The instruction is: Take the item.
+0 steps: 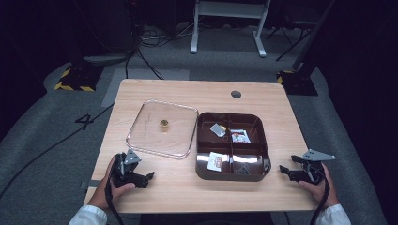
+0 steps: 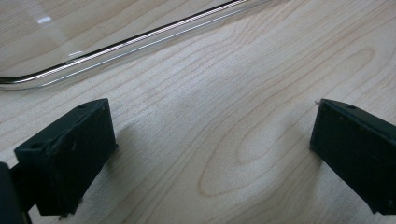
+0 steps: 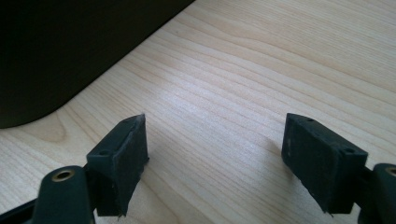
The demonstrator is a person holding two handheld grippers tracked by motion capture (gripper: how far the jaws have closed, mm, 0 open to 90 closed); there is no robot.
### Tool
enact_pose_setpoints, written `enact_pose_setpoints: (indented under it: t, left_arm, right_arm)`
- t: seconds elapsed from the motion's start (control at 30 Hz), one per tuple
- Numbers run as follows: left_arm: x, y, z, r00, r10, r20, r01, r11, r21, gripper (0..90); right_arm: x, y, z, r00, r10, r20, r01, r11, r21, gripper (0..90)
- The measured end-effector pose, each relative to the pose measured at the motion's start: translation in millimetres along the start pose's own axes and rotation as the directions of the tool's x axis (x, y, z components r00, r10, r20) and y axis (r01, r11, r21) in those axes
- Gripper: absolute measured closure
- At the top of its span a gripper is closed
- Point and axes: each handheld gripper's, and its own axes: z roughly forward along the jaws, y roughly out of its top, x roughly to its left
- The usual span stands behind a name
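Observation:
A dark brown divided tray [image 1: 261, 161] sits right of the table's middle, with small wrapped packets [image 1: 241, 136] in its compartments. Left of it lies a clear plastic lid [image 1: 162, 128] with a small gold knob [image 1: 164, 123] at its centre. My left gripper [image 1: 149, 178] rests on the wood just in front of the lid's near corner, open, with bare table between its jaws; the lid's rim [image 2: 130, 44] crosses the top of the left gripper view. My right gripper [image 1: 287, 167] lies right of the tray, open and empty, with the tray's dark wall [image 3: 70, 51] at its upper left.
The wooden table [image 1: 202, 96] has a round cable hole [image 1: 236, 94] at the back. Grey carpet, cables and a white frame's feet [image 1: 225, 28] lie beyond it. A hand holds each gripper near the front edge.

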Motion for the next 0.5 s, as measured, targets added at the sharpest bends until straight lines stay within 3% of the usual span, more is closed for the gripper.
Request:
enact_pose_setpoints:
  t: [0.4,0.5]
  left_arm:
    - [-0.1,0.0,0.0,1.0000,-0.001,0.000,0.001,1.0000,0.000,0.1]
    - [0.0,0.0,-0.2,1.0000,0.002,-0.002,-0.002,1.0000,0.001,0.2]
  right_arm:
    - [-3.7,4.1,-1.9,1.0000,0.004,0.003,-0.004,0.9999,-0.016,24.3]
    - [-6.3,16.0,-8.3,1.0000,-0.006,0.006,0.006,0.9987,-0.050,25.9]
